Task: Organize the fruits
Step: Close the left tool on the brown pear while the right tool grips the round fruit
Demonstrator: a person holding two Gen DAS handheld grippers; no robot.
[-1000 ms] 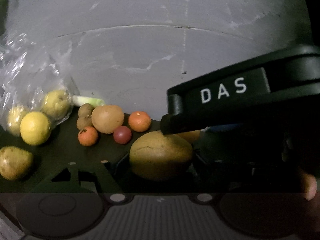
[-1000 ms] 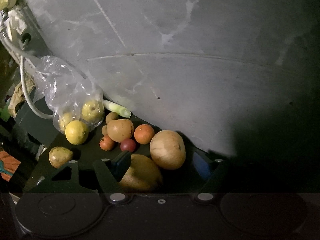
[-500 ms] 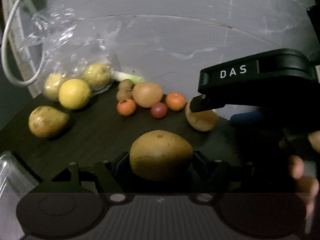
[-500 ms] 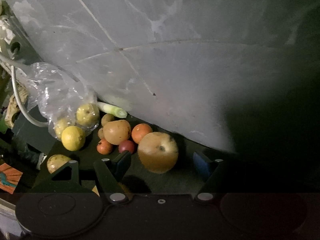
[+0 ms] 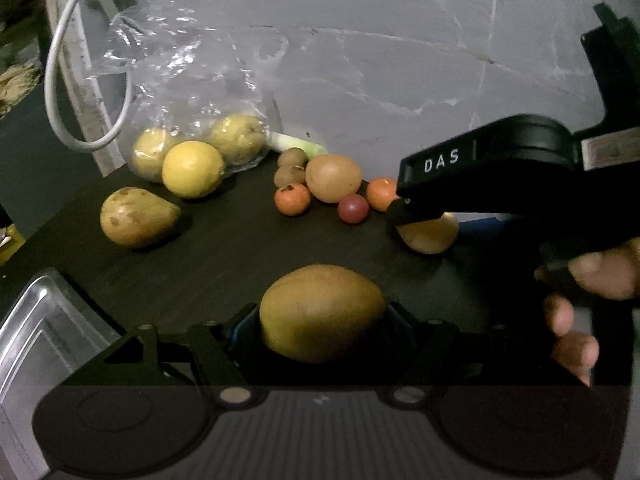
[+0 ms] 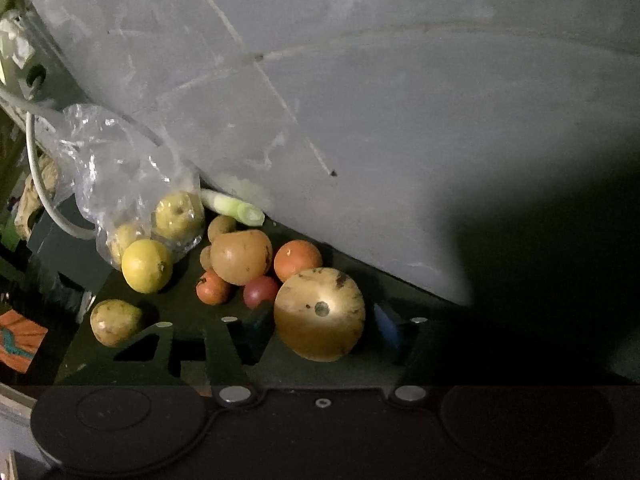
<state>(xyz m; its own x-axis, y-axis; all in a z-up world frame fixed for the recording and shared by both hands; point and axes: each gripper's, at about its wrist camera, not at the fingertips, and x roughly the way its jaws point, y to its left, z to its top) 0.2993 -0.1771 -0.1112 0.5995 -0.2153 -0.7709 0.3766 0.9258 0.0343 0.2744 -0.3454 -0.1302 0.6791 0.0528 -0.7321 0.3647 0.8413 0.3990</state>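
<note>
Two grippers, two fruits: one gripped, one being lined up.

Left gripper: fingers closed on a brown oval fruit, carried above the dark table, with a steel tray just left of it at the table's near edge. Judging by that, the step in hand is carrying this fruit to the tray; next move calls for a swing left, lowering, then release. Right gripper: fingers spread wide either side of a round tan fruit, not seen touching it; whether it sits on the table I can't tell. That one needs closing squarely, being round and apt to roll. Behind the tan fruit: small cluster of oranges and others; left of it, a plastic bag of yellow fruit.
</note>
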